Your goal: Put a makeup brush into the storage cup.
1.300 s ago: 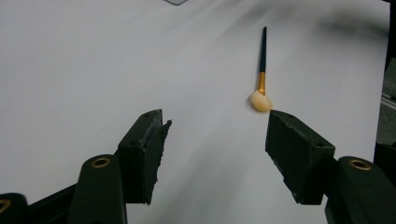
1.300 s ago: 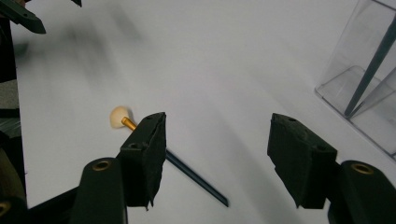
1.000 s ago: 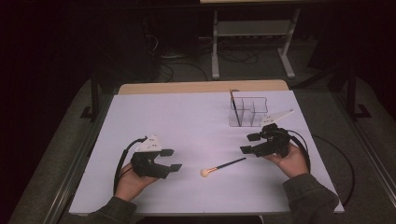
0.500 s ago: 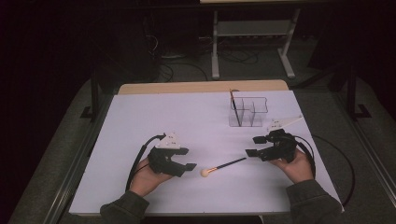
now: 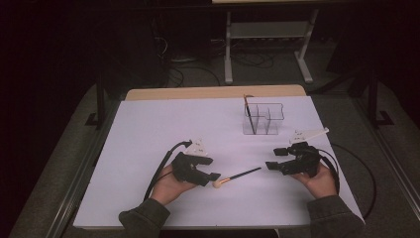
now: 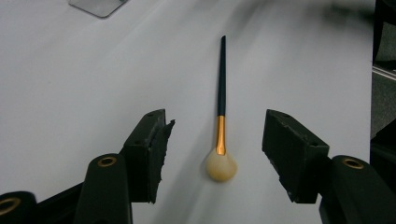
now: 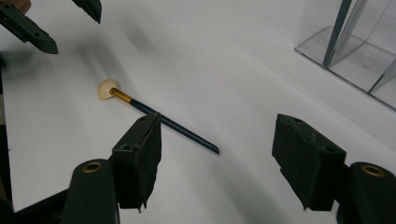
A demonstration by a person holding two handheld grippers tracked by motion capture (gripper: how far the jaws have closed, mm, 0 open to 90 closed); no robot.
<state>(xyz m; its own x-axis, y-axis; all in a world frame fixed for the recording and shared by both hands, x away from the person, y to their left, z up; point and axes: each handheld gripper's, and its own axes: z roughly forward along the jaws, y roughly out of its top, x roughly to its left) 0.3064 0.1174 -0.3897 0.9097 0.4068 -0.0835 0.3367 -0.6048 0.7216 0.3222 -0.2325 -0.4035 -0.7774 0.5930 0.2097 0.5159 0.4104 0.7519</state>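
A makeup brush (image 5: 236, 177) with a cream head, gold ferrule and dark handle lies flat on the white table (image 5: 148, 129). My left gripper (image 5: 213, 168) is open at the brush's head end. In the left gripper view the cream head (image 6: 221, 165) lies between the pads, touching neither, and the left gripper (image 6: 215, 126) has just been closing a little. My right gripper (image 5: 272, 158) stands open just past the handle's tip. In the right gripper view the brush (image 7: 159, 119) runs behind one pad of the right gripper (image 7: 219, 126), with the left gripper (image 7: 60, 18) at the top left.
A clear divided organizer (image 5: 263, 119) stands behind the right hand with one dark brush (image 5: 250, 116) upright in it; its wall (image 7: 355, 51) is close on the right. Cables trail from both grippers. A wooden strip (image 5: 213, 92) edges the table's far side.
The left hand has slid right across the table until its jaws straddle the brush head, and the jaws have narrowed slightly. The right hand has drifted a little toward the near edge.
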